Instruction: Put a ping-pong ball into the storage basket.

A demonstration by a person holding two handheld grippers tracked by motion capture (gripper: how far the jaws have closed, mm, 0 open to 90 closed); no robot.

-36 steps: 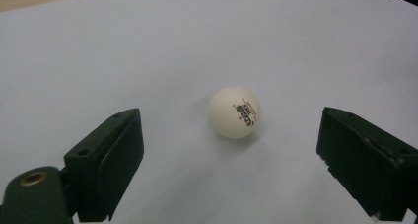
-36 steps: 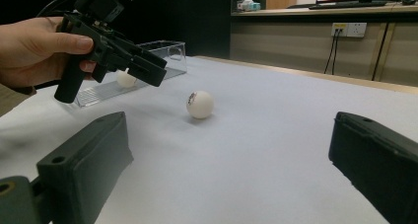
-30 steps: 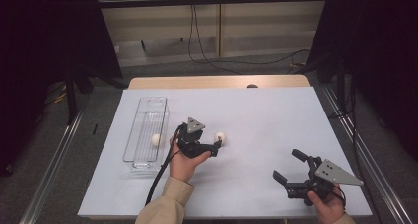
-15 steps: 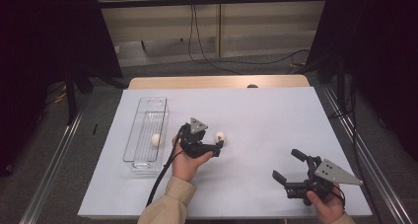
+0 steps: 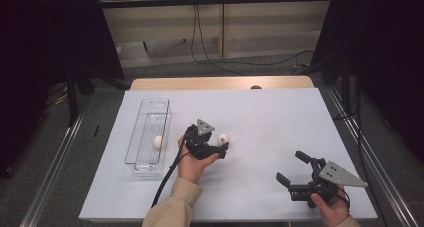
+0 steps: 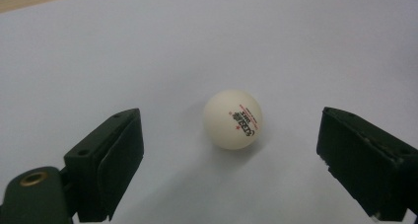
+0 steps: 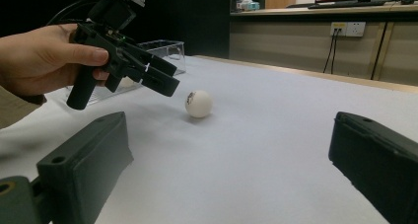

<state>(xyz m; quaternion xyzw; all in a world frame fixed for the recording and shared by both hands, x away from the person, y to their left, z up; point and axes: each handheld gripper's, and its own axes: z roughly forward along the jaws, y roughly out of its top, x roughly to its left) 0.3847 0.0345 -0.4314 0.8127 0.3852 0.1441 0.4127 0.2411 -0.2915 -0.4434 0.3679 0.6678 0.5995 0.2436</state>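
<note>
A white ping-pong ball (image 6: 232,119) rests on the white table (image 5: 260,117), right of a clear plastic bin (image 5: 148,137) holding a second ball (image 5: 159,141). The left gripper (image 5: 220,150) hovers just short of the loose ball, jaws spread wide — nothing held. Well right of the bin, the right gripper (image 5: 289,168) sits near the table's front edge — also wide open.

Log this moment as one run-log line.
left gripper: open, aimed at ball on table | right gripper: open, idle | second ball: in clear tray
</note>
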